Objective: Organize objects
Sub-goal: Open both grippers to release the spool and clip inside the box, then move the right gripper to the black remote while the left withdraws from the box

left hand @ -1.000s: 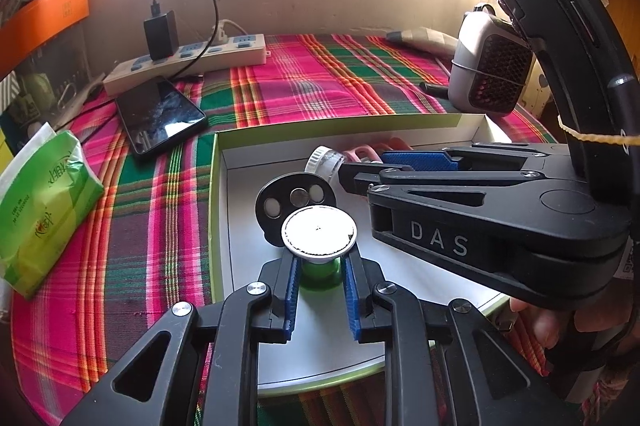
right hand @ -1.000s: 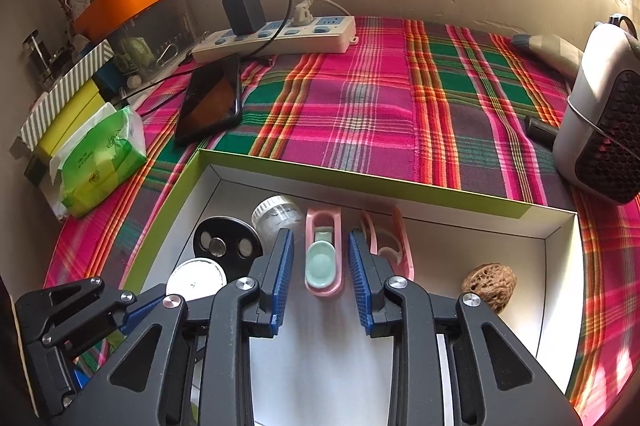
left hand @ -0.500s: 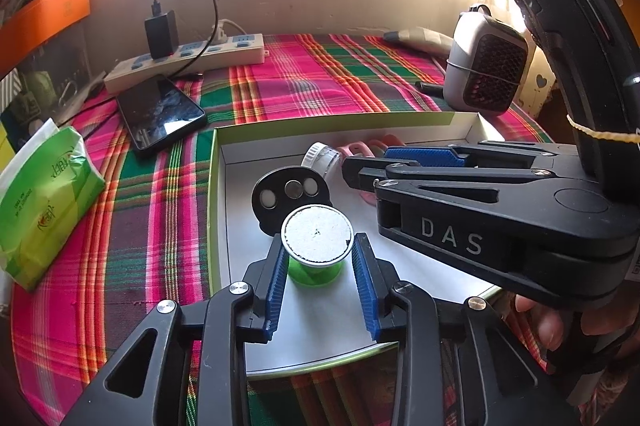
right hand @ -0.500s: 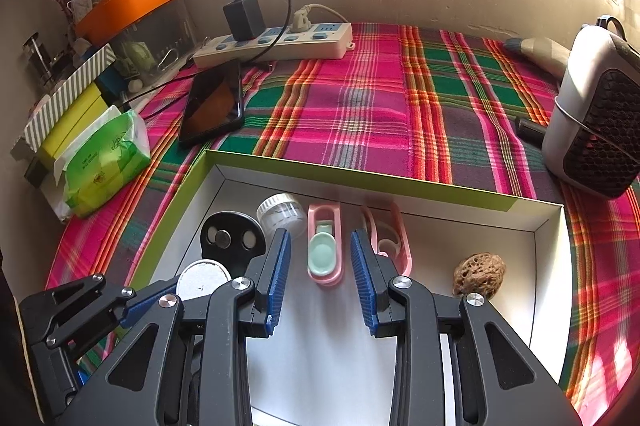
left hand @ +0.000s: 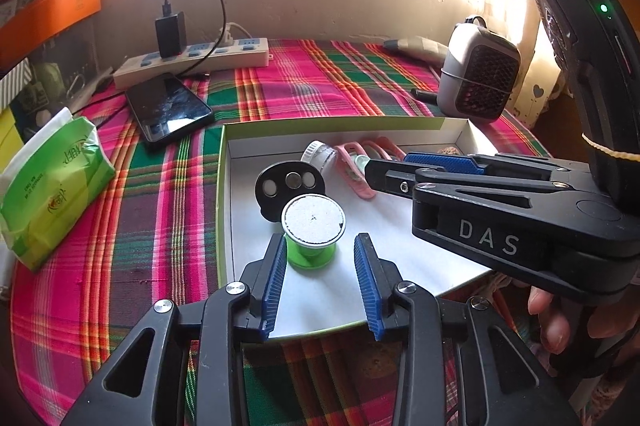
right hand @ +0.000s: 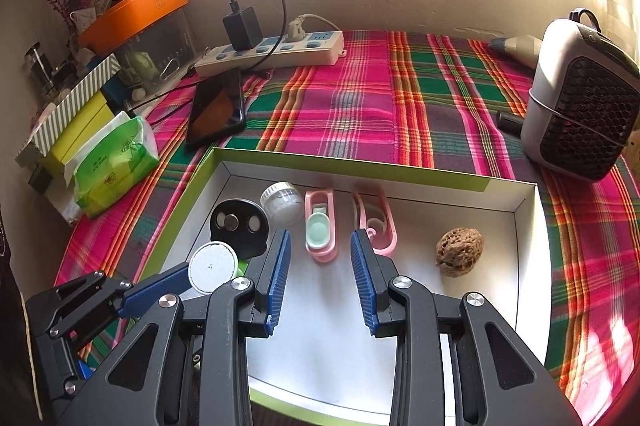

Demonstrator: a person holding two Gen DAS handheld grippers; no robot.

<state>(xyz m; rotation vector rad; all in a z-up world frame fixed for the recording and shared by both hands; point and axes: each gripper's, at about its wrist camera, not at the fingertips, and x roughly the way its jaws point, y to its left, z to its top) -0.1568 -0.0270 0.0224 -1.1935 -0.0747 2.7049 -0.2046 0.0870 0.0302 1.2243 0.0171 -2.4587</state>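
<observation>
Standing upright in the near-left part of the white box (left hand: 456, 128), the green capsule (left hand: 313, 232) with its foil top sits just ahead of the left gripper (left hand: 320, 280), a little left of the midline between the blue pads. The left pad looks to be touching or nearly touching the capsule's side; the right pad is clear of it. Jaws apart, nothing held.

Capsule is round, so no long axis to line up; its axis runs vertical. Left gripper is plainly the nearer one, held low and level over the box's near edge, pointing into the box.

Right gripper (right hand: 319, 280) also apart and empty, hovering over the box floor. Straight ahead of it lies the pink case (right hand: 320, 230), long axis pointing away, in line with the fingers. A second pink piece (right hand: 376, 222) lies just right of it; a walnut (right hand: 459, 253) lies farther right.

Judgement: capsule looks placed; left gripper's next move is probably a straight pull back.
</observation>
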